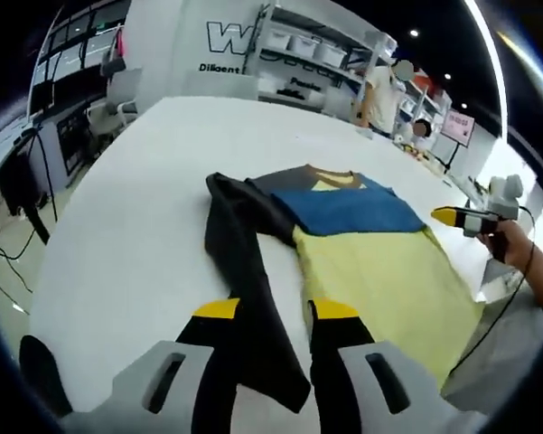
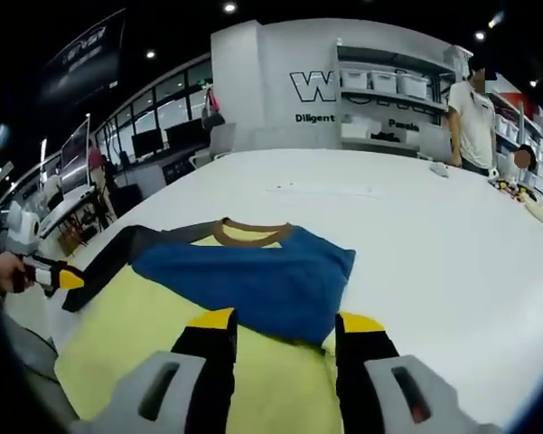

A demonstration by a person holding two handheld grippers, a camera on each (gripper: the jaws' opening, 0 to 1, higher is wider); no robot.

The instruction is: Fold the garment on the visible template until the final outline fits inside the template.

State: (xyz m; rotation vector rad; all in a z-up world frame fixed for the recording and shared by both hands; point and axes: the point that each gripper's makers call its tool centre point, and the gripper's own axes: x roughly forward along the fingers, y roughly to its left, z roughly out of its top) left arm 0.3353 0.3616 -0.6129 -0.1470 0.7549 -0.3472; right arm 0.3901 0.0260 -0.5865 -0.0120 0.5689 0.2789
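A garment (image 1: 379,271) lies flat on the white table (image 1: 135,235). It has a yellow body, a blue chest band (image 1: 348,210), a brown collar and dark sleeves. One dark sleeve (image 1: 244,262) runs toward me and passes between the parted jaws of my left gripper (image 1: 276,312), which is open. A hand holds my right gripper (image 1: 444,216) at the garment's right edge. In the right gripper view, the garment (image 2: 145,325) lies under my open right gripper (image 2: 285,321), whose jaws hover over the edge of the blue band (image 2: 262,280). The left gripper (image 2: 65,278) is at the end of the dark sleeve (image 2: 108,258).
Beyond the garment the white table (image 2: 416,226) stretches far back. Two people (image 1: 382,90) stand at its far right corner. Shelves with white bins (image 2: 379,81) line the back wall. Desks, chairs and cables (image 1: 18,181) sit off the table's left side.
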